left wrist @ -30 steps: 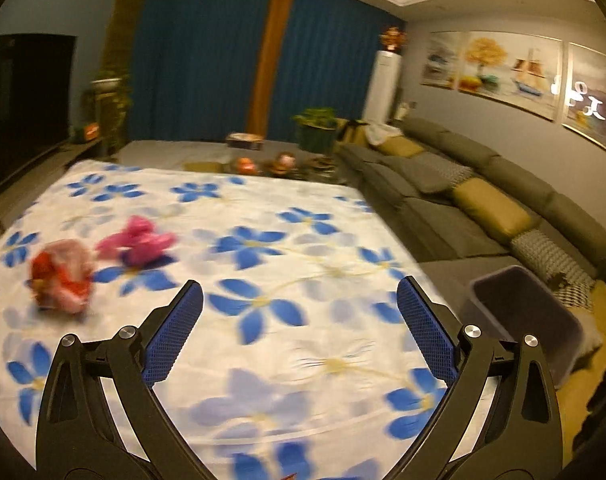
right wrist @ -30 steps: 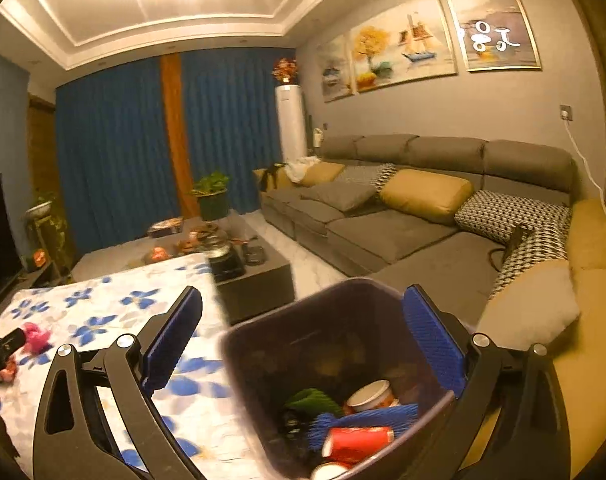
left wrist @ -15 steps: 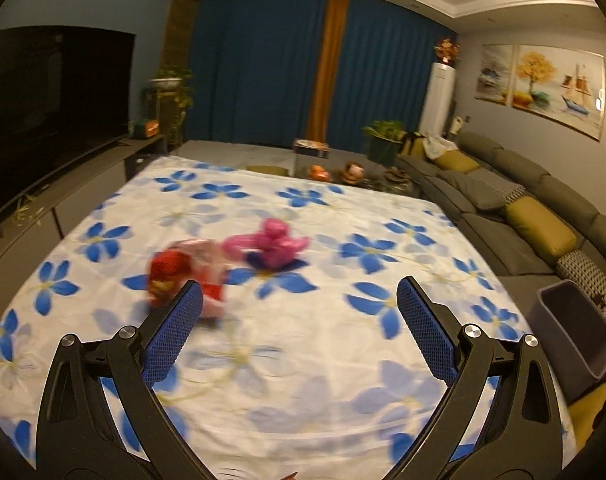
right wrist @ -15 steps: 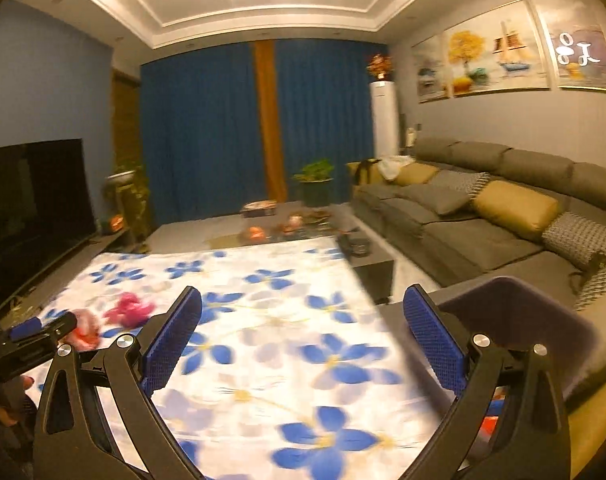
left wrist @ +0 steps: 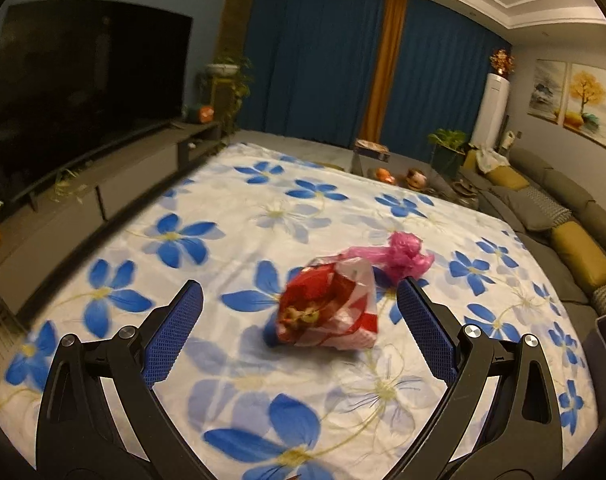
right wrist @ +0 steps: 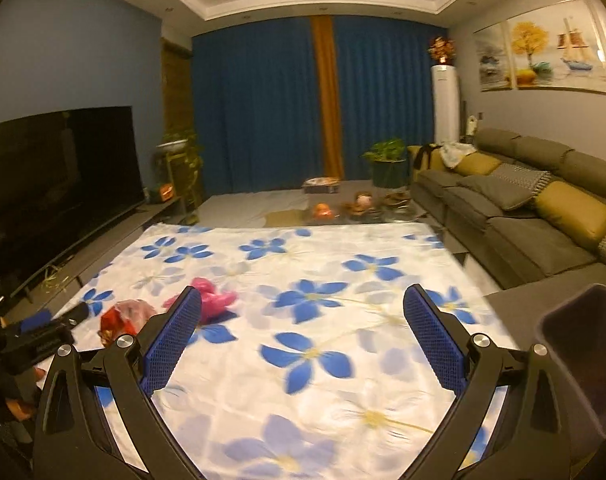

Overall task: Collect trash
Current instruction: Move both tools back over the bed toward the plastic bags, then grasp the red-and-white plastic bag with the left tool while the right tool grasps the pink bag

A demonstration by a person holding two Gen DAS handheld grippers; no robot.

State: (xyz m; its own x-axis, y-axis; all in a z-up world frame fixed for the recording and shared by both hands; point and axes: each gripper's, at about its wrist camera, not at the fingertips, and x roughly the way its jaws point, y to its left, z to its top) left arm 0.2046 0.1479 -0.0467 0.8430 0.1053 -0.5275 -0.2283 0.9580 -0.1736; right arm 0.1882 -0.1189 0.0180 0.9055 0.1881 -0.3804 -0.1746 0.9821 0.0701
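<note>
On floral cloth [left wrist: 231, 240]: crinkled red-white bag [left wrist: 329, 308] | left tool [left wrist: 299, 304] apart | right tool [right wrist: 303, 308] apart

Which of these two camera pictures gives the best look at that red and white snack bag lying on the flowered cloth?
The left wrist view. The snack bag lies close, in the middle, between the open left tool's fingers, its red and white print clear. The right wrist view shows the bag small and blurred, far to the left, partly hidden behind the right tool's finger.
</note>
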